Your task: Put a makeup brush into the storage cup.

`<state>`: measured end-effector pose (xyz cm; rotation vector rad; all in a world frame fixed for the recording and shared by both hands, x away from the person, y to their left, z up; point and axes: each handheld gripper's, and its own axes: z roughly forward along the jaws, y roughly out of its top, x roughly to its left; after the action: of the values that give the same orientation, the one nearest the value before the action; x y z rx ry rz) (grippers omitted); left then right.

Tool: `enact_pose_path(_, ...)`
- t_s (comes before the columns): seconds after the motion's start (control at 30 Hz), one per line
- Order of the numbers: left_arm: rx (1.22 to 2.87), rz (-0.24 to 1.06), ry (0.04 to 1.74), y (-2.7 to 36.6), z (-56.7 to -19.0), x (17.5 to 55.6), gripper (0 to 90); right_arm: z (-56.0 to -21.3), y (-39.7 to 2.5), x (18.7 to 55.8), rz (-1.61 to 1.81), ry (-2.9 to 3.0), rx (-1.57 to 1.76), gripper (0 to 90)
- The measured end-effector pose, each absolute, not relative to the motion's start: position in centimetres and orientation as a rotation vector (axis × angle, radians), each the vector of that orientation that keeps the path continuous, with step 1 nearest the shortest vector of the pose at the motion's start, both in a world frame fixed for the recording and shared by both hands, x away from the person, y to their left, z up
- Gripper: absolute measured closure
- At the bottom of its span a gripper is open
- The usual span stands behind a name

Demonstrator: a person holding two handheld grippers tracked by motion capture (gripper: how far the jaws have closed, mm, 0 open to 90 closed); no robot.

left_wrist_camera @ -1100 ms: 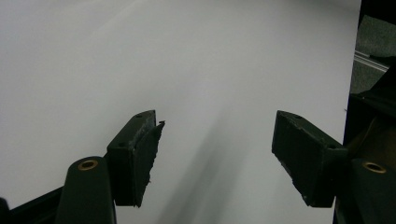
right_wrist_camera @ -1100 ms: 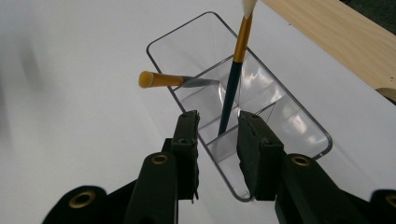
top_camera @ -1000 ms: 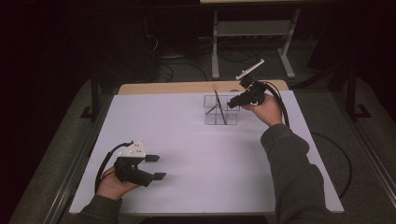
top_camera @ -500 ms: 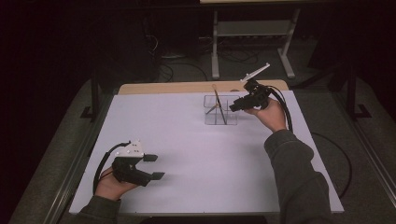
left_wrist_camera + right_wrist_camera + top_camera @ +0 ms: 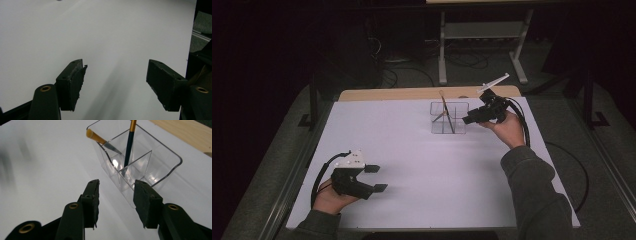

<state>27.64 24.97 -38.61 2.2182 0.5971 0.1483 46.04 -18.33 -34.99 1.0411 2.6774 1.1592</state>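
Note:
A clear plastic organiser point(image 5: 448, 119) with divided compartments stands at the far middle of the white table point(image 5: 422, 150). Two thin tools lean in it: a dark brush with a gold ferrule point(image 5: 130, 142) and an orange-handled one point(image 5: 100, 140). My right gripper point(image 5: 468, 120) hovers just right of the organiser point(image 5: 140, 167), jaws open and empty, pointing at its near corner. My left gripper point(image 5: 376, 178) rests low near the front left of the table, jaws open wide with only bare white surface point(image 5: 112, 37) between them.
A wooden strip point(image 5: 422, 93) edges the table's far side. Beyond it stand a metal stand point(image 5: 482, 35) and cables on the dark floor. A cable point(image 5: 572, 165) trails off the table's right side.
My right gripper has lifted and drawn back slightly to the right of the organiser. The left gripper has shifted a little but stays in place.

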Motion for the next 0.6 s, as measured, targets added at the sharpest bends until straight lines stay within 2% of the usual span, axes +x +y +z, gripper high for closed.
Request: enact_pose_path(0.6,2.22,0.166,0.6,25.1,-38.6,27.6,28.4,-34.6,-19.3,44.4,1.181,2.649,1.024,48.5)
